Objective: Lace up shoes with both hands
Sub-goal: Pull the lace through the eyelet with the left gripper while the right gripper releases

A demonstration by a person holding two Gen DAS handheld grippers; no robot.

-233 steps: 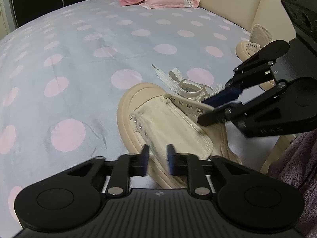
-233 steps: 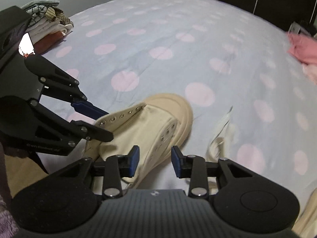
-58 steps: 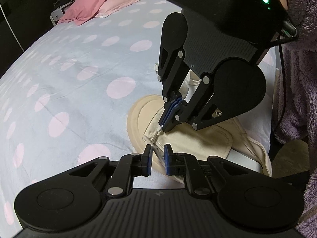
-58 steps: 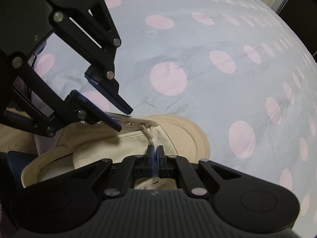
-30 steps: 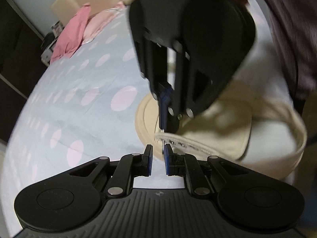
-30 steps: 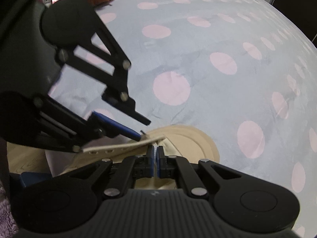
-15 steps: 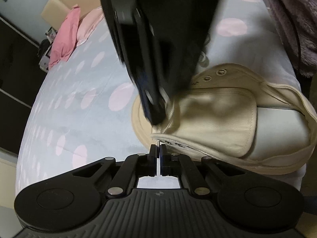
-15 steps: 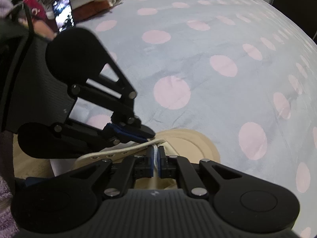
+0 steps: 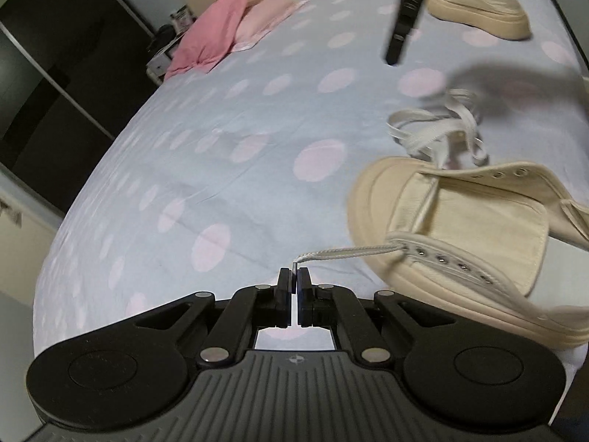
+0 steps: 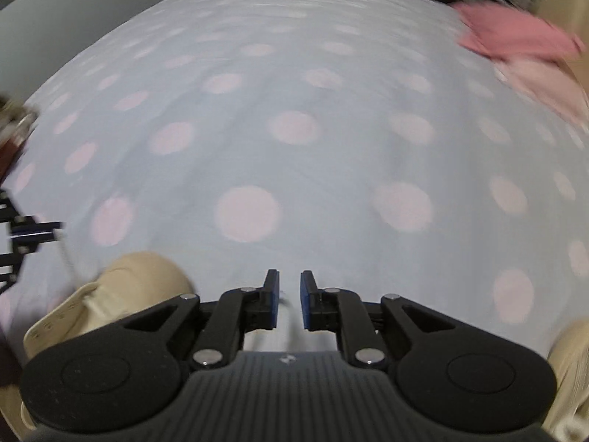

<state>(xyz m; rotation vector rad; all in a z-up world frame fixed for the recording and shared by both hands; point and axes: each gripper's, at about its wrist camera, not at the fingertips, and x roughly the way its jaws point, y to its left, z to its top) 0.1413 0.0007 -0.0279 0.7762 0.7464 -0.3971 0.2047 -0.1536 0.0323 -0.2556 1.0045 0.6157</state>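
Note:
A beige canvas shoe (image 9: 467, 228) lies on the dotted bedsheet at the right of the left wrist view, tongue up, eyelets showing. A white lace (image 9: 349, 252) comes out of its front near eyelet and runs left to my left gripper (image 9: 294, 276), which is shut on the lace tip. The rest of the lace (image 9: 438, 136) lies in loops behind the toe. In the blurred right wrist view the shoe's toe (image 10: 136, 283) sits at the lower left. My right gripper (image 10: 289, 287) hangs over bare sheet, its jaws opening with nothing between them.
A second beige shoe (image 9: 478, 3) rests at the far right of the bed. Pink pillows (image 9: 228, 29) lie at the head of the bed. The other tool's dark arm (image 9: 408, 11) crosses the top of the left wrist view. Dark wardrobes stand at the left.
My right gripper let go of the lace, swung away to the right off the shoe and opened a little. My left gripper, shut on the lace tip, drew the lace out through the eyelet.

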